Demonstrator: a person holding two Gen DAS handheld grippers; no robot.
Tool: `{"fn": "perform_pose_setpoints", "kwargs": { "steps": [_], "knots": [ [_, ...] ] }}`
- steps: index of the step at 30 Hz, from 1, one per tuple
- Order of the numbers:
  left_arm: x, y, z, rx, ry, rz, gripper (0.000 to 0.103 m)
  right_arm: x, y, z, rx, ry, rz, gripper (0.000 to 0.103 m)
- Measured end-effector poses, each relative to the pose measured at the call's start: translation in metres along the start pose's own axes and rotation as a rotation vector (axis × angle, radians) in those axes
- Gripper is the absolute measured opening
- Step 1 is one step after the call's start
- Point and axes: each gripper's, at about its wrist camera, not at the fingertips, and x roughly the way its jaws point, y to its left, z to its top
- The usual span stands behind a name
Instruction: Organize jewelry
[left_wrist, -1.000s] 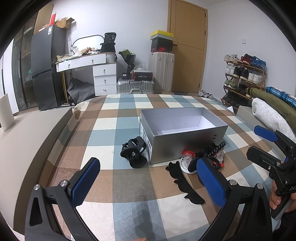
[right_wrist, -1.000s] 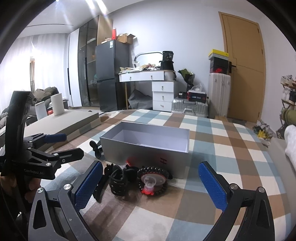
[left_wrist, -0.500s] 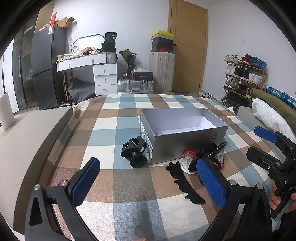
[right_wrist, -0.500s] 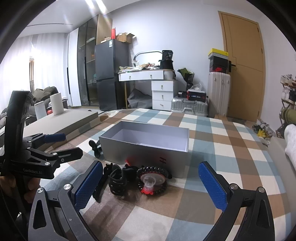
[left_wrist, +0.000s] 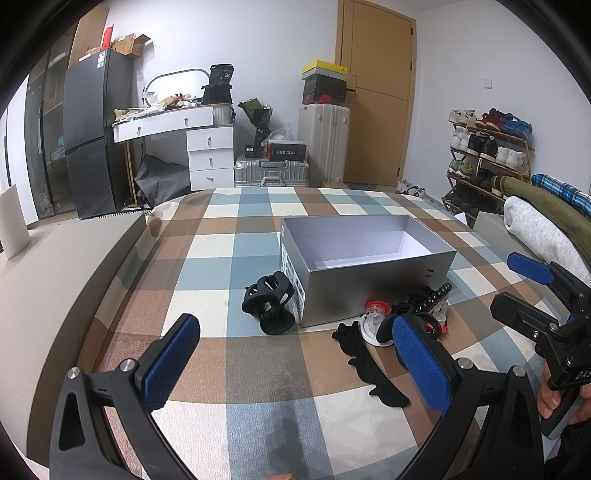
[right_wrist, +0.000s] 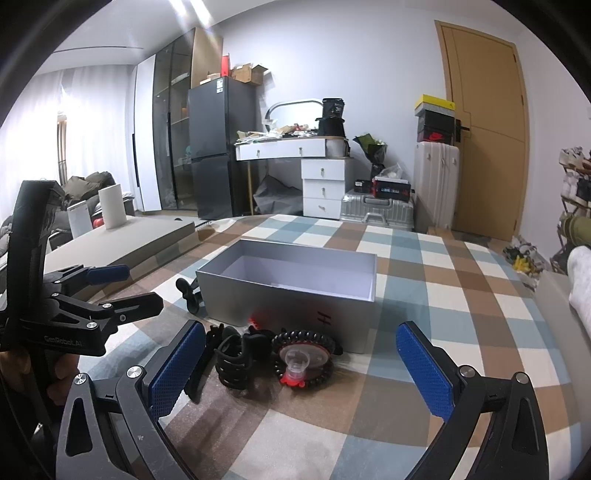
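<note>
Jewelry pile: all of it sits outside the grey box (left_wrist: 369, 273), on the checked cloth (left_wrist: 258, 369), none inside. Box interior is bare white, as far as both views show.

Items, your left wrist view: black claw clip (left_wrist: 269, 302) just beside the box's left front corner, apart from the rest. Black flat piece (left_wrist: 364, 360) stretched on the cloth in front of the box. Clear-and-red cap piece (left_wrist: 373, 319) against the front wall, partly hidden behind your left gripper's right pad. Right wrist view shows the cluster better: second black claw clip (right_wrist: 240, 356), black coil band (right_wrist: 304, 349) ringed around a clear-and-red piece (right_wrist: 295, 367), all touching or nearly so, just in front of the box wall.

Change over the last second: almost none. Both views match the earlier frames, only a tiny drift. No item has shifted, nothing picked. So the task is at zero, you're in the approach or hover stage.

Your left gripper (left_wrist: 295, 373): jaws spread wide, nothing between them, above bare cloth short of the items. Your right gripper (right_wrist: 303, 373): jaws spread wide too, holding nothing, lined up on the coil band and cap cluster below.

Judgement: the right one looks closest to a first grasp, likely the coil band or the clip next to it. The items are crowded, so closing there may catch two at once.
</note>
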Motion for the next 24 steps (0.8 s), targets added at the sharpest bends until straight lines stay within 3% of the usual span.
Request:
{"fn": "perform_pose_setpoints", "kwargs": {
  "steps": [10,24],
  "knots": [
    [0.004,0.005,0.0,-0.028,0.02,0.012,0.102,0.001,0.0,0.0,-0.003,0.008,-0.007,0.103],
    [0.013,0.01,0.0,-0.06,0.084,-0.009,0.102,0.017,-0.003,0.001,0.021,0.092,-0.027,0.103]
  ]
}}
